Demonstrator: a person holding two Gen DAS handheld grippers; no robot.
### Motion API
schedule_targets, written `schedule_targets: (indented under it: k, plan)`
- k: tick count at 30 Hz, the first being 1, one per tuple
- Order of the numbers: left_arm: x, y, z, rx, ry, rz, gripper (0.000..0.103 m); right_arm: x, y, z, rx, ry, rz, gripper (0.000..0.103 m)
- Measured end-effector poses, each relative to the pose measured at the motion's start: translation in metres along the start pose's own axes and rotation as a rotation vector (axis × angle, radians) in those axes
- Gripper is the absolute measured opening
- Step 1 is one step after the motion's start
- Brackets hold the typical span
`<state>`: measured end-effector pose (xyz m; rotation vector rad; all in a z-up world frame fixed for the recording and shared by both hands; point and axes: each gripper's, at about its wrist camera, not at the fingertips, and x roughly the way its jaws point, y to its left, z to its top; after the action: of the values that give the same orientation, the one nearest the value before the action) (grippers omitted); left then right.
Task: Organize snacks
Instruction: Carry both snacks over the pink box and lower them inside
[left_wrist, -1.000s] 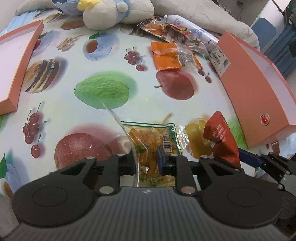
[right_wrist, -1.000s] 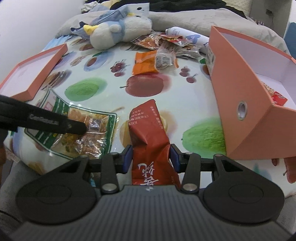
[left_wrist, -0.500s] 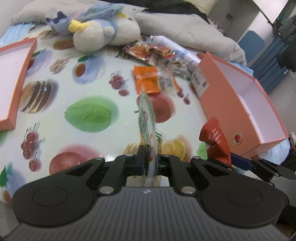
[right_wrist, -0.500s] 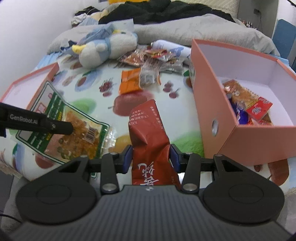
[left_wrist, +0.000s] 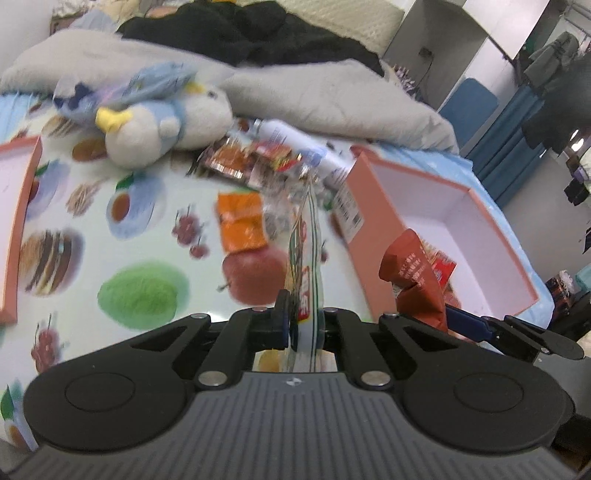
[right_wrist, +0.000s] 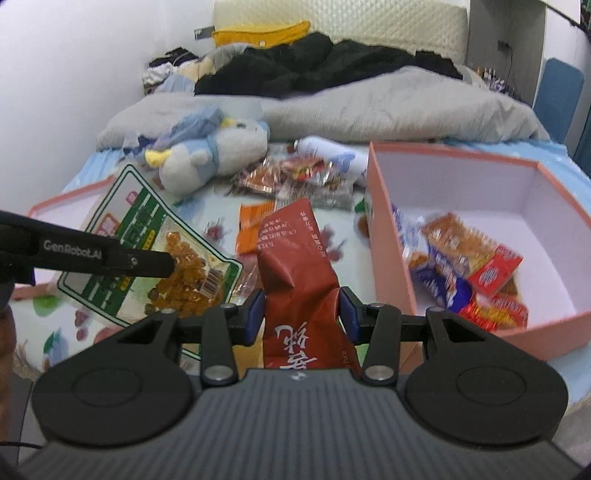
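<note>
While the left tool (left_wrist: 303, 325) pinches a flat, glossy green-bordered pouch (right_wrist: 147, 254) edge-on above the fruit-print bed cover (left_wrist: 140, 288), the right tool (right_wrist: 301, 314) clamps a crinkled red foil packet (right_wrist: 299, 266). Right of both, the rigid pink box (right_wrist: 388, 243) stands open, half-filled.

The red packet (right_wrist: 299, 266) is hiding its lower end behind the right gripper's (right_wrist: 301, 310) body. The lid (left_wrist: 16, 229) is running off the left edge. Motion blur is smearing the snack pile (left_wrist: 258, 162) near the bed's far edge.
</note>
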<state>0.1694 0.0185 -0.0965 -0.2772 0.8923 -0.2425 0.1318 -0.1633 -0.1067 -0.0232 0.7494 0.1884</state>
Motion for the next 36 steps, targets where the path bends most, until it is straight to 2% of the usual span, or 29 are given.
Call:
schedule_targets:
  k: [10,22,28,32,36]
  plan:
    - [-0.02,-0.044,0.057,0.069,-0.103,-0.044,0.006,-0.03,-0.033,0.044,0.024,-0.112,-0.044,0.046]
    - [-0.023,-0.116,0.091,0.137,-0.166,-0.146,0.006,-0.064,-0.087,0.074,0.071,-0.235,-0.132,0.047]
    - [-0.001,-0.156,0.101,0.195,-0.138,-0.195,0.006,-0.062,-0.119,0.073,0.094,-0.251,-0.176,0.047]
    - [0.023,-0.18,0.099,0.245,-0.117,-0.185,0.006,-0.054,-0.143,0.065,0.127,-0.239,-0.193,0.047]
    - [0.055,-0.196,0.096,0.253,-0.08,-0.181,0.006,-0.039,-0.166,0.053,0.169,-0.209,-0.192,0.047]
